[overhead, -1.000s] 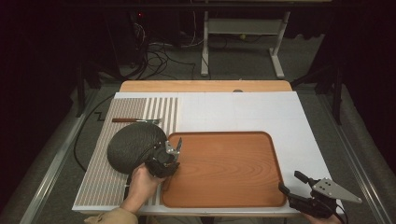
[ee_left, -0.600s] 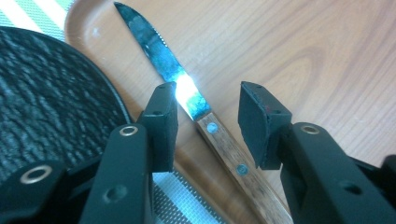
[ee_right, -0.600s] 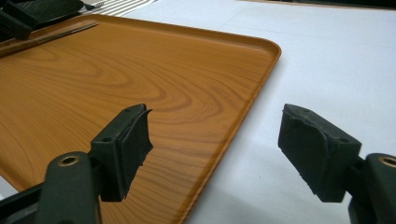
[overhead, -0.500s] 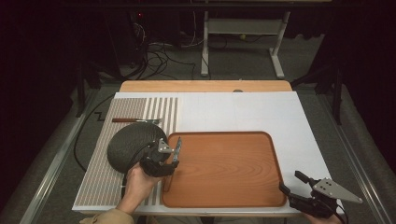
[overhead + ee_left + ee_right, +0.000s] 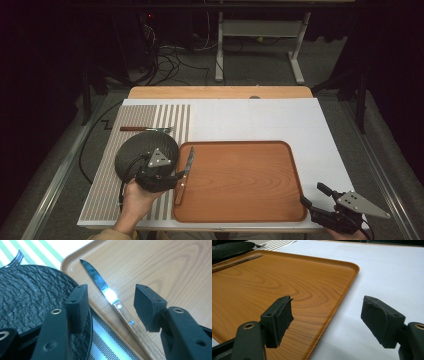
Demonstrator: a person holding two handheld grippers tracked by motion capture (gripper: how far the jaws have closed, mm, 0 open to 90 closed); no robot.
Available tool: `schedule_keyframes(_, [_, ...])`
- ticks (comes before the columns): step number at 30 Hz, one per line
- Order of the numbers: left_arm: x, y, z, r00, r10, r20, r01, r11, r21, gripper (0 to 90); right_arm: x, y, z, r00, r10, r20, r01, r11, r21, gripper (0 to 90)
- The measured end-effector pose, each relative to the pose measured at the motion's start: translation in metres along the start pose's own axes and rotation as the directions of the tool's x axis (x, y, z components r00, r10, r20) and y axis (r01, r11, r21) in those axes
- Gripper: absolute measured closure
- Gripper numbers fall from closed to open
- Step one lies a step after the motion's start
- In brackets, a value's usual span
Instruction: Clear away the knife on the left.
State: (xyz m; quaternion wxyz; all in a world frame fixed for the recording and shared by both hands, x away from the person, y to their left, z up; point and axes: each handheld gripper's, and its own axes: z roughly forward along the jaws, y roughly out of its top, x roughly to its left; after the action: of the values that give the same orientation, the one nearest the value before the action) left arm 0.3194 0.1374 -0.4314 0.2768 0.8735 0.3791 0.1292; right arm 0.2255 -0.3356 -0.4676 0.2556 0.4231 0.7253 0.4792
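1. Room: dark grey carpeted floor (image 5: 60, 165) lies around the table, black cables (image 5: 165, 60) are strewn behind it, and a white metal stand (image 5: 260, 50) is at the rear.
2. Table: a light wooden tabletop (image 5: 220, 92) shows along the far edge; a white board (image 5: 260, 120) covers most of it.
3. Left part of the surface: a striped placemat (image 5: 107, 185) with a wooden-handled fork (image 5: 145, 129) near its far end, and a round black textured plate (image 5: 142, 150) nearer the person.
4. Left gripper (image 5: 172, 178): it is in the person's left hand (image 5: 137, 197), beside the plate's near right edge. Its jaws have just been opening and stand wide apart; the knife lies between them, untouched by the pads.
5. Knife: a steel-bladed table knife with a riveted wooden handle (image 5: 112, 298) lies on the left rim of the tray, blade pointing away from the person, just beside the plate.
6. Tray: a rectangular brown wood-grain tray (image 5: 250, 180) with rounded corners sits at the near middle of the board.
7. Right gripper (image 5: 312, 197): at the table's near right corner, just off the tray's corner, jaws spread wide with nothing between them.
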Motion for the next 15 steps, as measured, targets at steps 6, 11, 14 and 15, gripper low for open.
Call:
schedule_keyframes(6, [0.003, -0.006, -0.012, 0.9998, -0.015, -0.01, 0.014, 0.9979, -0.063, 41.0, 0.0, 0.0, 0.0, 1.0, 0.001, 0.001, -0.001, 1.0, -0.001, 25.5])
schedule_keyframes(11, [0.008, -0.014, -0.021, 0.9995, -0.03, 0.012, 0.031, 0.9932, -0.113, 37.9, -0.001, 0.0, -0.002, 0.9999, 0.009, 0.008, -0.008, 1.0, -0.009, 25.4])
schedule_keyframes(14, [0.01, -0.019, -0.026, 0.9989, -0.04, 0.024, 0.043, 0.9887, -0.143, 37.9, -0.001, 0.0, -0.002, 1.0, 0.004, 0.009, -0.004, 1.0, -0.012, 25.4])
schedule_keyframes(15, [0.011, -0.021, -0.028, 0.9987, -0.043, 0.027, 0.047, 0.987, -0.154, 37.9, -0.001, 0.0, -0.002, 1.0, 0.003, 0.009, -0.003, 1.0, -0.013, 25.4])
